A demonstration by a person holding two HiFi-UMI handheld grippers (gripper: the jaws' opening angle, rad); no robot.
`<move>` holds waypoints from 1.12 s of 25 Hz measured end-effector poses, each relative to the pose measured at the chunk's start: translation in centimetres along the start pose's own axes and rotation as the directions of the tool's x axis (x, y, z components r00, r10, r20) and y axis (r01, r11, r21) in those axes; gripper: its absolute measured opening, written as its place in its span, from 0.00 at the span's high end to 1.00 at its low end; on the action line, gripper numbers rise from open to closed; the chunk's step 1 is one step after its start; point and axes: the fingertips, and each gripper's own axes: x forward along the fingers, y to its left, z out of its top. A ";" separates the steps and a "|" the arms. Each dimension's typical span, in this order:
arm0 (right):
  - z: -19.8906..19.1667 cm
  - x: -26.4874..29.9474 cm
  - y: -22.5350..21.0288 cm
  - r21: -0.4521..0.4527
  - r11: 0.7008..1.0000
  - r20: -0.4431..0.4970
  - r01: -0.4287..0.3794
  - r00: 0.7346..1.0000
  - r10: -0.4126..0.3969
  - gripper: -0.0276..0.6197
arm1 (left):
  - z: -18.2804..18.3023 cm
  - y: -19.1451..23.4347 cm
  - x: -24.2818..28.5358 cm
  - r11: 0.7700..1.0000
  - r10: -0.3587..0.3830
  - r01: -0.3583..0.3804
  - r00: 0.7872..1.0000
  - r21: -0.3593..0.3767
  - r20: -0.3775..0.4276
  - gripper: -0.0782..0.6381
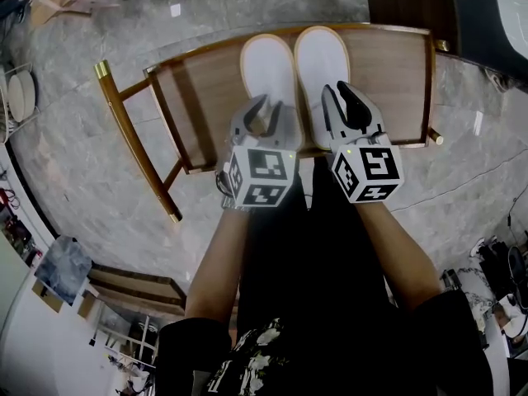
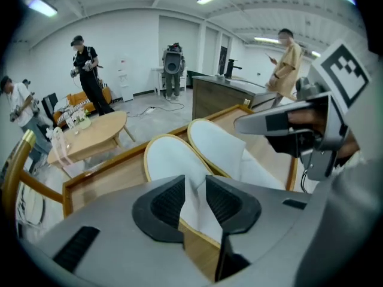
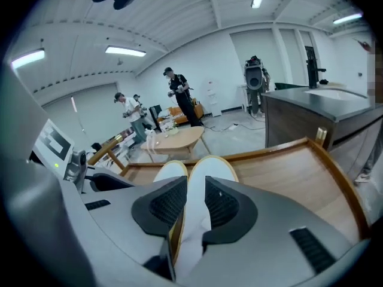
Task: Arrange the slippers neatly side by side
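The left slipper and right slipper lie touching side by side on the tabletop, toes pointing away, each heel loosely between the parted fingers of the left gripper and right gripper respectively.

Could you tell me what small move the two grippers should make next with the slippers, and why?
Probably draw both grippers straight back. The left slipper and right slipper already lie side by side, toes level, on the wooden table, and the left gripper and right gripper stand open around the heels.
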 end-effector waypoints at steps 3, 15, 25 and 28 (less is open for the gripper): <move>2.4 -1.8 0.5 -0.044 0.999 0.076 0.009 0.997 -0.006 0.88 | 0.9 0.5 -2.1 0.998 0.032 -0.035 0.998 0.060 0.044 0.77; 14.7 -15.7 4.8 -0.123 0.989 0.398 -0.084 0.908 0.126 0.96 | 12.2 1.5 -21.4 0.949 0.077 0.127 0.795 -0.289 0.601 0.89; 18.5 -26.5 4.3 -0.398 0.917 0.471 -0.011 0.856 0.215 0.96 | 15.1 -1.0 -34.0 0.896 0.439 -0.359 0.624 -0.262 0.647 0.89; 17.5 -28.1 3.7 -0.412 0.911 0.459 -0.016 0.860 0.223 0.96 | 14.5 -3.3 -35.2 0.882 0.460 -0.398 0.605 -0.254 0.650 0.89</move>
